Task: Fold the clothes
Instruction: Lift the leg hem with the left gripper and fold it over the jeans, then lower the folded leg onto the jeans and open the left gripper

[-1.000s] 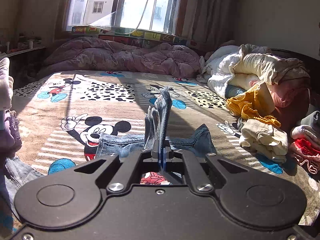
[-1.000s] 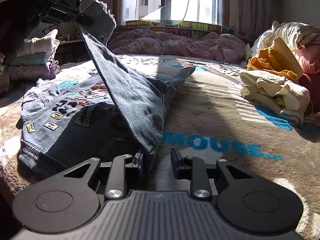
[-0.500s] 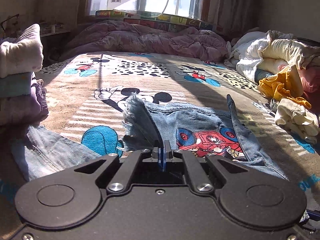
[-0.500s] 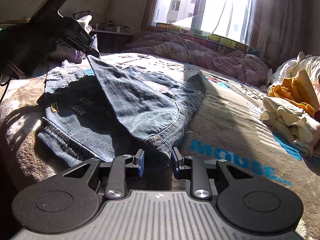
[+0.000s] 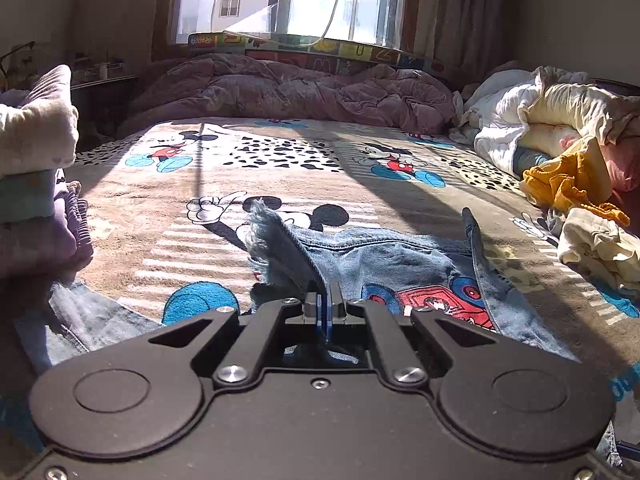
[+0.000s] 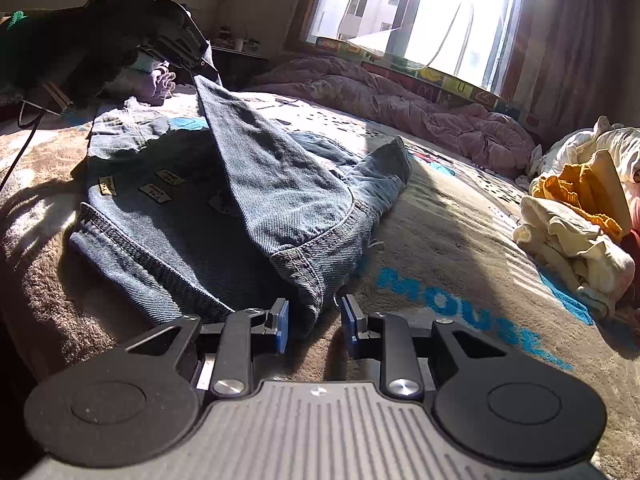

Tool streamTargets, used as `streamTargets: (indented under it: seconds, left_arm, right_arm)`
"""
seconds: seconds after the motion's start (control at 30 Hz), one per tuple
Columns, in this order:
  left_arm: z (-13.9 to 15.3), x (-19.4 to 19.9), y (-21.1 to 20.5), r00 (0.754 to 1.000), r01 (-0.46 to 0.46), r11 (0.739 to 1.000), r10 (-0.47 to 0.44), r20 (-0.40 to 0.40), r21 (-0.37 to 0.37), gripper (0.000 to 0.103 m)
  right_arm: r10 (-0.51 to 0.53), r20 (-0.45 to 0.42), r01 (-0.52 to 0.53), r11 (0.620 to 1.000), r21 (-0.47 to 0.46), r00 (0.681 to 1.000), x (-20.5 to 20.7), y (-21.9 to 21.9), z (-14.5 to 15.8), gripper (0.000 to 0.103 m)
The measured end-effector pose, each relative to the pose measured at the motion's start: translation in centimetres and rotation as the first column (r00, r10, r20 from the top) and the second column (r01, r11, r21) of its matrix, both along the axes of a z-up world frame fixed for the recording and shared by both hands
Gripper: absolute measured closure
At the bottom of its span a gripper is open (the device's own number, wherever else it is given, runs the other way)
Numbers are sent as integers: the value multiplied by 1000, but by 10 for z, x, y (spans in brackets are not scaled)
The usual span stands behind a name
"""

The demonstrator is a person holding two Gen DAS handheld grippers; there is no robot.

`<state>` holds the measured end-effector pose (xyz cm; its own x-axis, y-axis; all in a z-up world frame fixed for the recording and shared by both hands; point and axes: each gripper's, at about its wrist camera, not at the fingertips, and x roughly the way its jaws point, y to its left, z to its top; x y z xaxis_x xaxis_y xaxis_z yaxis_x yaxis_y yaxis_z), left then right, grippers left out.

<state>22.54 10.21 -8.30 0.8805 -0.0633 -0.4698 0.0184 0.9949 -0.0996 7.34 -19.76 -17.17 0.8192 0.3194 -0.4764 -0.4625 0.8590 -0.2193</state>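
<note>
Left gripper (image 5: pixel 325 312) is clamping a frayed sleeve (image 5: pixel 280 248) of the denim jacket (image 6: pixel 192 216), jaws pressed together on the cloth. In the right wrist view the left gripper (image 6: pixel 196 62) is sitting up above the jacket near the bed's left edge, with the sleeve hanging from it in a taut slope down across the jacket body.

Right gripper (image 6: pixel 314 324) is sitting low at the bed's near edge, jaws parted, blue pads (image 6: pixel 282 325) showing. The folded shoulder seam of the jacket is lying between the pads; left pad is just beside the denim, right pad is standing apart from it. Not pinching it.

Jacket is lying flat on the blanket (image 6: pixel 460 240) toward the near-left corner of the bed, back up, small patches visible on it. In the left wrist view a red and blue print on the jacket (image 5: pixel 400 272) is showing, with a second sleeve (image 5: pixel 476 248) standing up on edge toward the right.

Folded stack (image 5: pixel 36 184) is sitting at the left edge. Loose pile of clothes (image 5: pixel 572 184), white, yellow and cream, is lying along the right edge. Purple quilt (image 5: pixel 288 92) is bunched at the far edge under the window (image 5: pixel 288 0).
</note>
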Motion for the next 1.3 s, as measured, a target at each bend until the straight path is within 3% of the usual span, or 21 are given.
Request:
streamTargets:
  seconds: [0.13,0.23,0.3,0.47,0.57,0.63,0.7,0.77,0.8,0.87,0.9,0.97,1.07,1.13,1.23,1.3]
  left_arm:
    - [-26,4,-2,997,2,999,2,-82,51,102]
    - [-38,0,5,995,-4,1000,6,-101,23,102]
    - [-39,-1,9,995,-3,1000,2,-97,-7,102]
    - [-32,-5,13,998,1,998,-4,-63,-56,102]
    - [-31,-7,16,999,-3,995,-1,-41,-96,100]
    - [-37,-1,21,996,-30,993,19,-89,-117,94]
    - [-42,3,37,990,-74,974,47,-132,-213,71]
    - [-44,5,49,987,-106,951,65,-149,-290,57]
    - [-43,7,53,985,-119,947,74,-156,-300,57]
    - [-43,12,54,977,-156,954,110,-184,-258,60]
    - [-42,13,53,973,-172,959,130,-191,-224,75]
    - [-40,16,52,964,-204,967,171,-204,-154,91]
    - [-27,15,40,958,-240,971,239,-156,10,89]
    - [-15,16,24,967,-225,971,233,-100,87,85]
    - [0,31,-12,993,-73,992,82,-84,98,81]
    - [7,47,-43,996,29,995,-21,-89,92,80]
  right_arm:
    - [31,-20,-31,1000,-1,999,1,-4,1,76]
    - [86,-29,-86,996,-10,996,-6,-13,11,77]
    - [112,-18,-111,993,45,994,-12,-25,22,76]
    - [54,69,-71,959,273,996,9,-36,40,76]
    - [51,20,-54,957,284,999,31,-22,28,74]
    - [120,-161,-81,970,231,980,47,-6,7,70]
    - [118,-152,-87,977,195,981,43,0,5,70]
    - [118,-160,-83,974,213,980,40,-3,7,70]
    - [119,-170,-78,969,233,978,40,-6,7,70]
    - [120,-167,-80,971,227,979,37,-6,8,70]
    - [121,-168,-82,971,227,978,36,-6,8,70]
    - [130,-179,-85,967,240,975,37,-8,8,68]
    - [136,-189,-88,965,245,972,40,-8,10,67]
    - [139,-192,-90,966,242,971,41,-8,12,67]
    - [163,-204,-108,961,255,965,43,-11,16,67]
    - [183,-185,-120,944,306,966,44,-19,21,68]
